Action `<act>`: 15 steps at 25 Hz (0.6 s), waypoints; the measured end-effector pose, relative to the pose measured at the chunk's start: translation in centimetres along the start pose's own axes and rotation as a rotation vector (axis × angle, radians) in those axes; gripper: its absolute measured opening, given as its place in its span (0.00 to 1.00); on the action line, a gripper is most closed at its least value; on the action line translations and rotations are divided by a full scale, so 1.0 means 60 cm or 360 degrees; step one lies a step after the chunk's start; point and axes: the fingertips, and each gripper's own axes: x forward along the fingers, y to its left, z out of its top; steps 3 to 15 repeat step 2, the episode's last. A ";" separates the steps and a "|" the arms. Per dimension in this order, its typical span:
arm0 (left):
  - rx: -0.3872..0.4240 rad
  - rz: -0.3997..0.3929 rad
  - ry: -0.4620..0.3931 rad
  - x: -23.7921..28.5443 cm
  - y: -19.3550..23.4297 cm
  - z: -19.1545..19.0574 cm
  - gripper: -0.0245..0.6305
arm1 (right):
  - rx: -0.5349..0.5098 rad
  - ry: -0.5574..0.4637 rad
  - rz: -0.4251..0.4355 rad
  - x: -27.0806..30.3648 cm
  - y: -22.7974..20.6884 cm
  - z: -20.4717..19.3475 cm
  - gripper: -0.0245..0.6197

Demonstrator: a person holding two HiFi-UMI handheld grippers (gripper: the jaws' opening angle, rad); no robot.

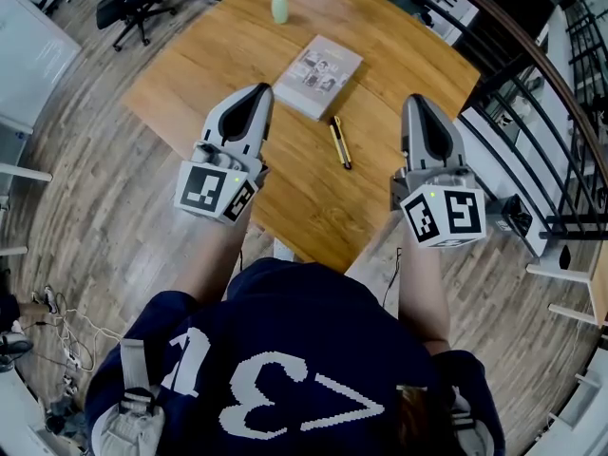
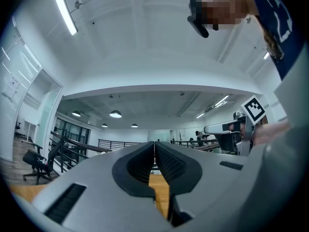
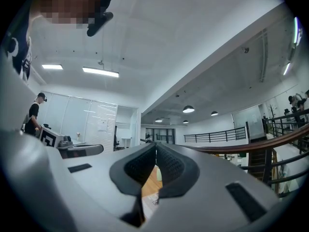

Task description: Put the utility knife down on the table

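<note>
A yellow and black utility knife [image 1: 340, 142] lies flat on the wooden table [image 1: 218, 65], just right of a book. No gripper touches it. My left gripper [image 1: 261, 90] hovers over the table to the left of the knife, its jaws shut with nothing between them [image 2: 154, 144]. My right gripper [image 1: 415, 100] is held to the right of the knife, over the table's right edge, also shut and empty [image 3: 155, 145]. Both point slightly upward toward the room.
A book [image 1: 318, 75] lies near the table's middle and a small pale green vase [image 1: 279, 9] stands at the far edge. An office chair [image 1: 136, 3] is at the far left. A dark railing [image 1: 551, 93] runs along the right.
</note>
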 end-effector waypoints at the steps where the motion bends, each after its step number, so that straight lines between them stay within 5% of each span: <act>1: 0.0003 -0.0003 -0.0002 0.000 0.000 0.002 0.07 | -0.0003 0.0000 0.0002 0.001 0.002 0.001 0.08; 15: 0.0005 -0.0007 -0.0004 0.000 0.000 0.005 0.07 | -0.0005 -0.0001 0.0005 0.002 0.004 0.002 0.08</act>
